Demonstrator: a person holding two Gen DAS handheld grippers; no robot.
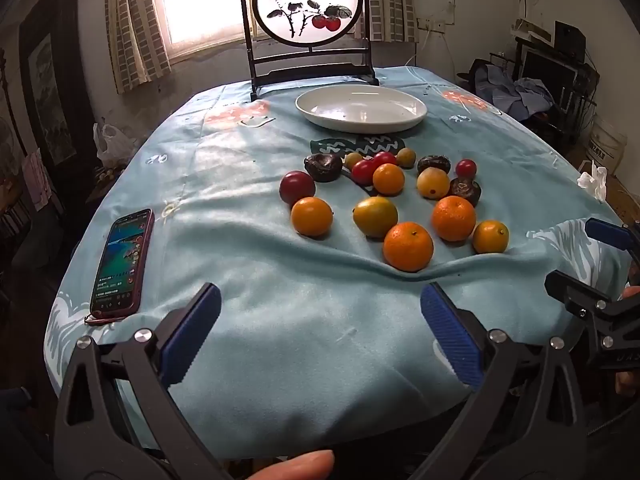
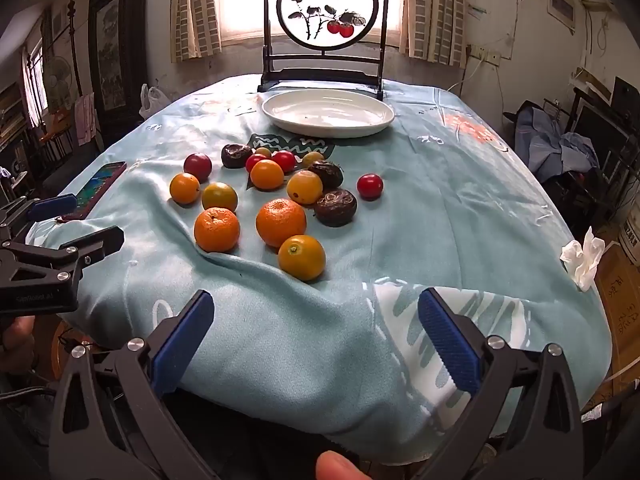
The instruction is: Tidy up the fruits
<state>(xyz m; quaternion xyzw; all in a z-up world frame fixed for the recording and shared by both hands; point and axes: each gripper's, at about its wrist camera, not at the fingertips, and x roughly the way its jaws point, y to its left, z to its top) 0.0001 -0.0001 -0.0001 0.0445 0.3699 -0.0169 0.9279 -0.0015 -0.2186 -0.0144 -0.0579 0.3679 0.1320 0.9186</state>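
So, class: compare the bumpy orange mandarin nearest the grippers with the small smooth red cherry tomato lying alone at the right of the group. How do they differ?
The bumpy orange mandarin is orange with dimpled, matt peel; the small smooth red cherry tomato is red and glossy. The mandarin looks clearly larger. The mandarin lies close beside other citrus; the tomato lies apart at the group's right edge. Both are roundish and rest on the blue tablecloth, outside the white plate.

phone (image 2: 102, 184) partly behind left tongs (image 2: 86, 220); right tongs (image 1: 600, 256) cut by frame edge
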